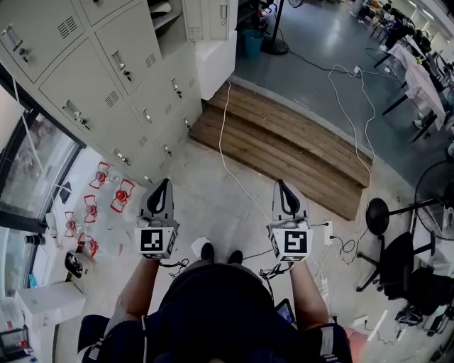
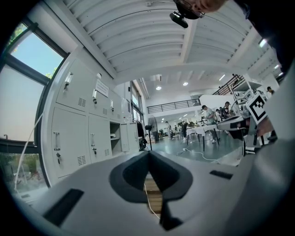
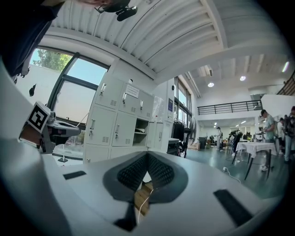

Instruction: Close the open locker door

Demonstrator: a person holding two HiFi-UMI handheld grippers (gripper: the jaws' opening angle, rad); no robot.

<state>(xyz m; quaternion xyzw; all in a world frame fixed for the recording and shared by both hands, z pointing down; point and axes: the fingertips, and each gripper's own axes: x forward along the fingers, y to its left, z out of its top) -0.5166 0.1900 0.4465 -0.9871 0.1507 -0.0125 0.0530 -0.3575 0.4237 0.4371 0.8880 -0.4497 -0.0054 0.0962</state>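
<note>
A bank of pale grey lockers (image 1: 106, 78) runs along the left wall. One compartment stands open (image 1: 164, 15) with a shelf inside, and its door (image 1: 208, 18) is swung out at the far end of the row. The left gripper view has the open compartment (image 2: 115, 136) and door (image 2: 125, 137) ahead on the left; the right gripper view has the compartment (image 3: 140, 132) and door (image 3: 152, 134) too. My left gripper (image 1: 159, 186) and right gripper (image 1: 284, 186) are held level, side by side, well short of the lockers. Both are shut and empty, tips meeting (image 2: 148, 154) (image 3: 147, 156).
A low wooden platform (image 1: 284, 142) lies ahead, and a white cable (image 1: 225, 152) trails across it and the floor. Red and white objects (image 1: 106, 198) sit on the floor at left. A white box (image 1: 216, 64) and blue bin (image 1: 252, 42) stand past the lockers. An office chair (image 1: 397, 269) is at right.
</note>
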